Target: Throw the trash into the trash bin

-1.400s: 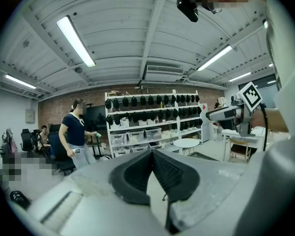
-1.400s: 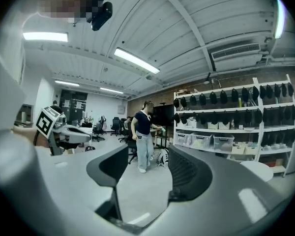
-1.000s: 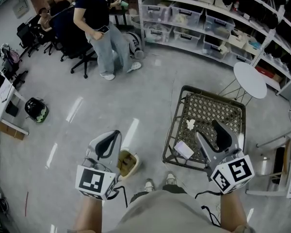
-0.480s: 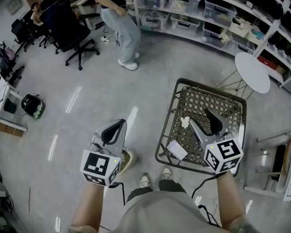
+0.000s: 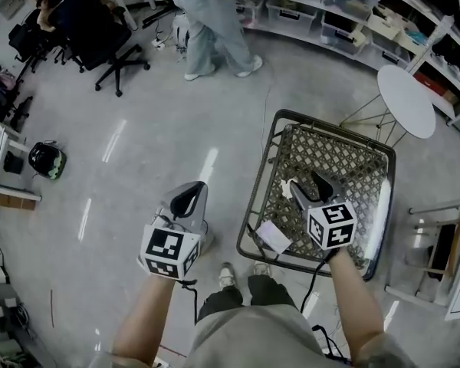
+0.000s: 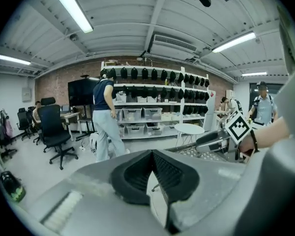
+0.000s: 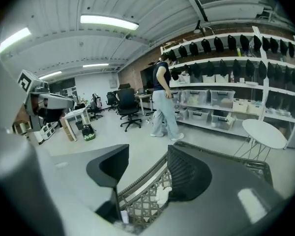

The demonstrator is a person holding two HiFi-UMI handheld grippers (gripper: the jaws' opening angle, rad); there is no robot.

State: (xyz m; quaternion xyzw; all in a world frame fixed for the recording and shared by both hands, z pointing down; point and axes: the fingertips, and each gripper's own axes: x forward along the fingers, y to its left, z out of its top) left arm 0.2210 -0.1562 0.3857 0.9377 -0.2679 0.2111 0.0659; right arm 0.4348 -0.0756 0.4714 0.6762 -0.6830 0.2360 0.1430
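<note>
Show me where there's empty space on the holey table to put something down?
The far, right part of the lattice table, up to its rim, is bare. Its left side is crowded: the white card, the crumpled paper and the open right gripper are there. The grey floor left of the table is open too.

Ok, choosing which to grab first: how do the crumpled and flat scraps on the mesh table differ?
The crumpled scrap is a bunched wad; the flat scrap is a smooth sheet. The crumpled scrap sits further in on the mesh table; the flat scrap lies by its near rim. Both are white.
</note>
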